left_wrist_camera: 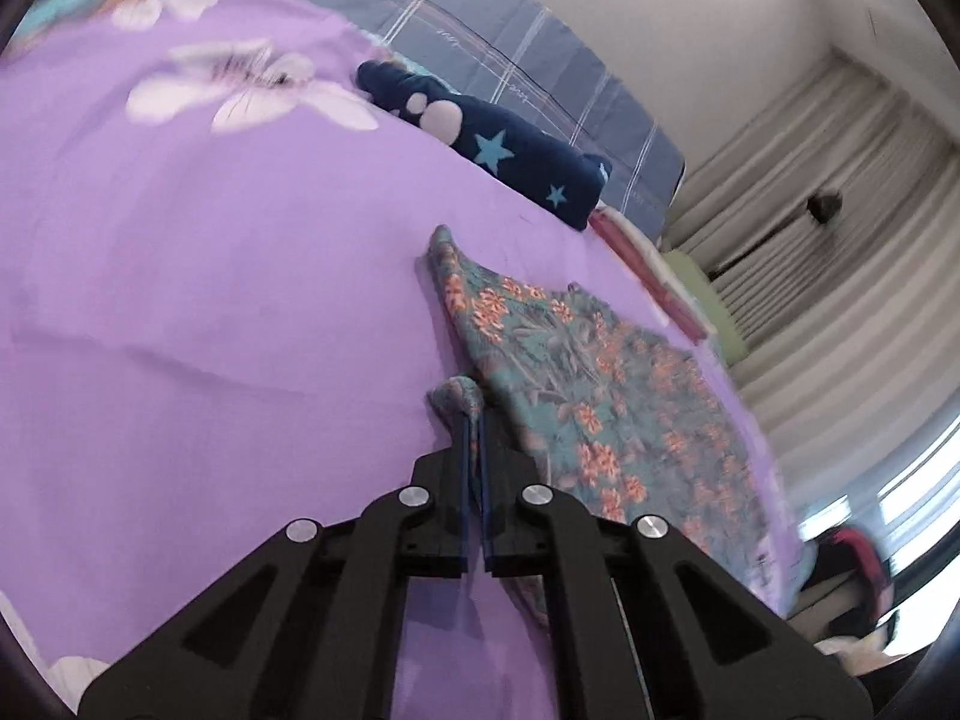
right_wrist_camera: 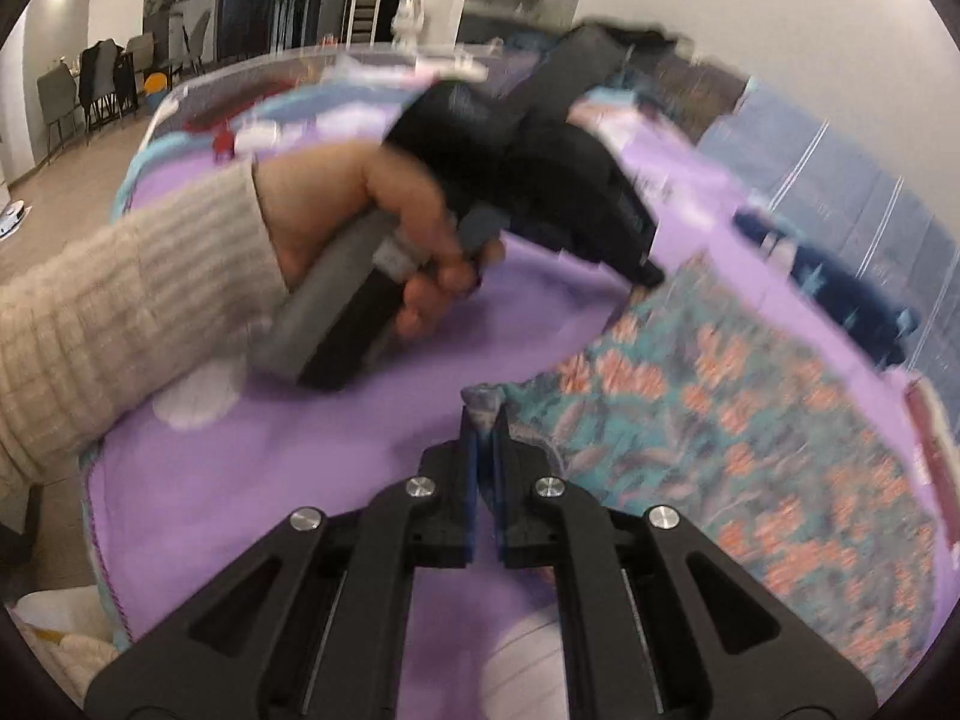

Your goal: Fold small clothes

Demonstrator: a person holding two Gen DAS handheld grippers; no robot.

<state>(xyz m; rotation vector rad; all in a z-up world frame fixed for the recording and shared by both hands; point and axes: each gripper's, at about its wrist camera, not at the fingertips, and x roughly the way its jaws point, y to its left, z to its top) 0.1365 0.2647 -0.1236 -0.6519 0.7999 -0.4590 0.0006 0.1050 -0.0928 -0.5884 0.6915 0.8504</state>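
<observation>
A small teal garment with an orange flower print (left_wrist_camera: pixel 594 384) lies spread on the purple floral bedsheet (left_wrist_camera: pixel 210 276). My left gripper (left_wrist_camera: pixel 474 414) is shut on one corner of it, and a bunched bit of cloth sticks out past the fingertips. My right gripper (right_wrist_camera: pixel 485 420) is shut on another corner of the floral garment (right_wrist_camera: pixel 750 432). The right wrist view also shows the left gripper (right_wrist_camera: pixel 645 270), held in a hand with a cream knit sleeve, at the garment's far edge. A folded navy garment with stars (left_wrist_camera: pixel 510 150) lies further back on the bed.
A blue checked pillow (left_wrist_camera: pixel 510 42) lies at the head of the bed against the wall. Folded red, white and green items (left_wrist_camera: pixel 666 276) sit at the bed's edge by the pleated curtain (left_wrist_camera: pixel 840 252). Dining chairs (right_wrist_camera: pixel 96 84) stand in the room beyond the bed.
</observation>
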